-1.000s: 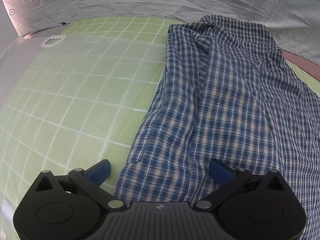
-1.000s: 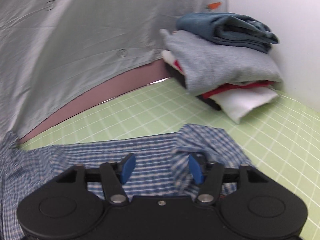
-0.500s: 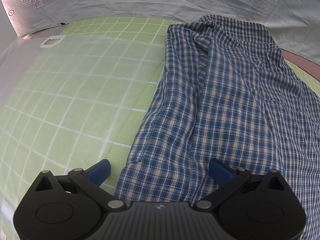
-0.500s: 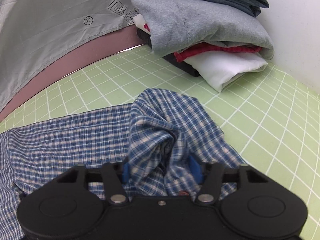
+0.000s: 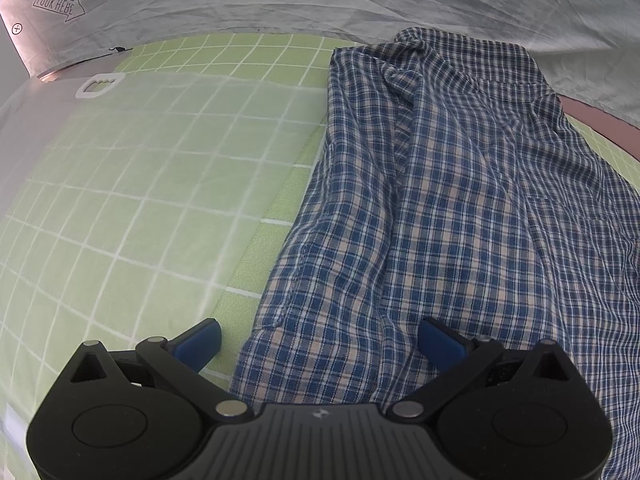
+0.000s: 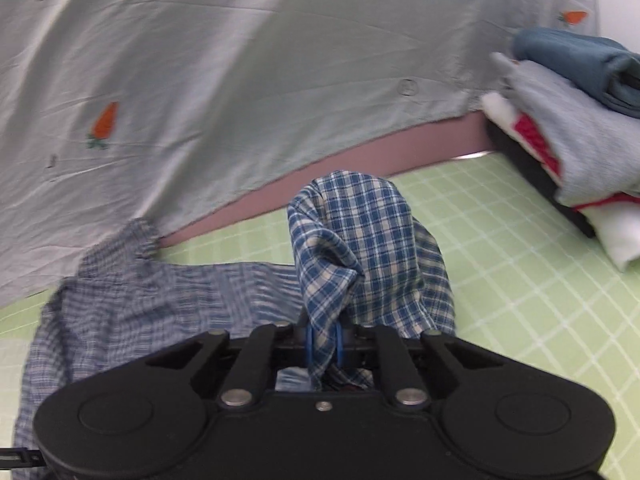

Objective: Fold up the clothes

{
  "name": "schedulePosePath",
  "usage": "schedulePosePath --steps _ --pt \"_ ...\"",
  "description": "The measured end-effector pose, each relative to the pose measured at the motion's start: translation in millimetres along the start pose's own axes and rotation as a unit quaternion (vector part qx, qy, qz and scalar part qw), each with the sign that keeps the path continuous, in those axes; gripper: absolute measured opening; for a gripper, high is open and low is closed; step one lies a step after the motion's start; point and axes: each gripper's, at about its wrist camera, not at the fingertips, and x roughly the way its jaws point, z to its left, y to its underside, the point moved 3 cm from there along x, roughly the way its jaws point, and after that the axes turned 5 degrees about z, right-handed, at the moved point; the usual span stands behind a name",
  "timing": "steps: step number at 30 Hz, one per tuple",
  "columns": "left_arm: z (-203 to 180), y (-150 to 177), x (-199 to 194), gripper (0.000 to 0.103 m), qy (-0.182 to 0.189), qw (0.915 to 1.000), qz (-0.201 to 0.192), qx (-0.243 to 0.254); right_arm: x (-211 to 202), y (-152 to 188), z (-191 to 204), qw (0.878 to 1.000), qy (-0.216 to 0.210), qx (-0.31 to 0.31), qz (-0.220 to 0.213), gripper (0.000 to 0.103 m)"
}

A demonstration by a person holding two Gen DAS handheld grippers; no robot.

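Note:
A blue and white checked shirt [image 5: 460, 208] lies spread on a green gridded mat [image 5: 120, 184], collar at the far end. My left gripper [image 5: 320, 340] hovers open over the shirt's near edge; one blue pad is over the mat, the other over the cloth. In the right wrist view my right gripper [image 6: 323, 340] is closing its jaws on a bunched part of the shirt [image 6: 360, 240], which rises in a lifted fold between the blue pads. The remainder of the shirt [image 6: 140, 300] trails to the left, blurred.
A stack of folded clothes [image 6: 572, 128] sits on the mat at the right, against a white wall. A grey sheet with carrot prints [image 6: 240, 80] hangs behind the mat. A translucent sheet with a white tab [image 5: 100, 84] covers the mat's left part.
My right gripper has closed on a bunch of the checked cloth, lifted it, and swung left, so the stack moved to the right edge. The left gripper and the shirt beneath it stayed put.

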Motion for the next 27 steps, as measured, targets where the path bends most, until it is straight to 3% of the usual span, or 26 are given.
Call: schedulePosePath --steps 3,5,7,8,11,15,20,24,27 --pt "0 0 0 0.103 0.000 1.0000 -0.001 0.001 8 10 67 0.995 -0.084 -0.045 0.017 0.014" --pt "0 -1 0 0.103 0.001 1.0000 -0.001 0.002 17 25 97 0.991 -0.106 -0.071 0.039 0.040" --pt "1 -1 1 0.103 0.002 1.0000 0.000 0.003 21 36 110 0.989 -0.109 -0.081 0.056 0.047" --pt "1 -1 1 0.103 0.002 1.0000 0.001 0.003 18 39 109 0.990 -0.103 -0.083 0.057 0.055" --pt "2 -5 1 0.103 0.001 0.9998 0.017 -0.006 3 39 92 0.994 -0.069 -0.081 0.041 0.081" --pt "3 -12 -11 0.103 -0.010 0.9995 0.009 -0.027 -20 35 41 0.998 0.024 -0.064 0.015 0.085" --pt "-24 -31 -40 0.103 -0.006 0.9987 -0.045 0.024 -33 48 -31 0.984 0.164 -0.059 0.020 0.088" --pt "-63 -44 -47 0.103 0.042 0.9934 -0.060 0.088 -33 59 -77 0.978 0.206 0.000 0.042 0.089" --pt "-104 -37 -45 0.103 0.073 0.9814 -0.062 0.166 -30 63 -100 0.973 0.225 0.034 0.049 0.089"
